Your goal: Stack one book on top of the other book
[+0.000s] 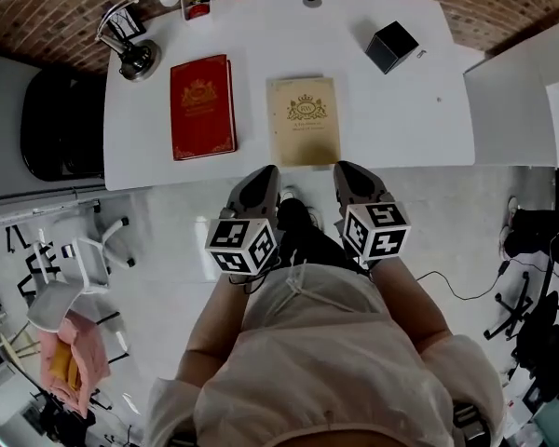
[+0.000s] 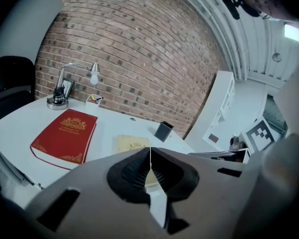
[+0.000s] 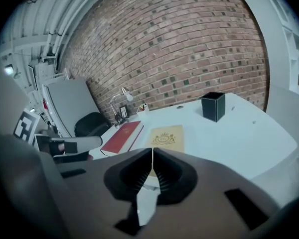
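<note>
A: Books first. Where are they?

B: Tan book (image 1: 305, 119) lies flat at the near edge of the white table (image 1: 401, 110), cover up. Red book (image 1: 203, 107) lies flat to its left, a gap between them, spines roughly parallel. Neither sits on the other.

A: And the grippers?

B: Left gripper (image 1: 264, 171) and right gripper (image 1: 347, 168) hang side by side just off the table's near edge, over the floor, in front of the person. The tan book is straight ahead, roughly between the two. The red book is off to the left of the left gripper.

A: Jaw state?

B: Both pairs pressed together, tip to tip, with nothing between them. No contact with either book.

A: Surroundings?

B: Black box (image 1: 391, 46) on the far right of the table, well apart from the books. Desk lamp (image 1: 135, 49) at the far left corner, a small pen holder (image 1: 197, 3) beside it. Black chair (image 1: 61, 124) left of the table, brick wall (image 2: 139, 49) behind. Bare tabletop lies between jaws and tan book.
</note>
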The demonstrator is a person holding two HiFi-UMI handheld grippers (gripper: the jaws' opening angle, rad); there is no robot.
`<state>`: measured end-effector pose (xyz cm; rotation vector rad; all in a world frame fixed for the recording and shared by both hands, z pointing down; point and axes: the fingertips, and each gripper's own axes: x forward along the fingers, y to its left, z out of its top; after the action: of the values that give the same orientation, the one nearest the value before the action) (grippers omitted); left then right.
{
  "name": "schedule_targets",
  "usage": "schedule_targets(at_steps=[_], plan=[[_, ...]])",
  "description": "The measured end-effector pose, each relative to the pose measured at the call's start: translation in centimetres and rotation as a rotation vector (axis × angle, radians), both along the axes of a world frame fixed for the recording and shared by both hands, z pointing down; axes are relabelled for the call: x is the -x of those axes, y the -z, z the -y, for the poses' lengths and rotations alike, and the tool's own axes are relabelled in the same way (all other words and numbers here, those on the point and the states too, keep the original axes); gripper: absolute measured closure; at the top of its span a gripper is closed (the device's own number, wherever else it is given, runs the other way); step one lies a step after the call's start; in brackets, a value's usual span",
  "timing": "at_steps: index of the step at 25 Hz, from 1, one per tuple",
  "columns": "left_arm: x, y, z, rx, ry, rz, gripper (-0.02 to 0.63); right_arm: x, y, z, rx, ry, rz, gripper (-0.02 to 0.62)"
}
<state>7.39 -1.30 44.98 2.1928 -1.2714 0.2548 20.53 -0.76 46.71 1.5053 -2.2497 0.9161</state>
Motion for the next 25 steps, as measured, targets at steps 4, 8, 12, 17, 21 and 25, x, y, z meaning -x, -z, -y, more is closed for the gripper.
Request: schedule_targets(at_steps=[4, 8, 12, 17, 21, 25], plan=[[-0.1, -2.5, 1.6, 0.017, -0.049, -0.001, 0.586, -0.3, -2.8, 1.2, 0.050, -0.017, -0.054, 0.566], [-0.1, -5.9, 2.9, 0.087, -0.080, 0.014, 0.586, -0.4, -5.6, 2.4, 0.112, 0.006, -0.104, 0.565], [-1.2, -8.8, 3.4, 0.189, -0.163, 0.005, 0.507, -0.3, -7.6, 3.7, 0.161, 0.007, -0.106, 0.430], [-1.9, -11.6, 4.7, 0.278, -0.165, 0.015, 0.331, -0.4, -9.4, 5.2, 0.193, -0.005, -0.100, 0.341], [-1.8, -13.2, 6.0, 0.313, -0.139, 0.007, 0.291, -0.7, -11.2, 6.0, 0.236, -0.019, -0.105, 0.328], [-2.0, -14.6, 6.2, 0.376, -0.139, -0.010, 0.288, -0.7, -12.2, 6.5, 0.276, -0.031, -0.079, 0.327]])
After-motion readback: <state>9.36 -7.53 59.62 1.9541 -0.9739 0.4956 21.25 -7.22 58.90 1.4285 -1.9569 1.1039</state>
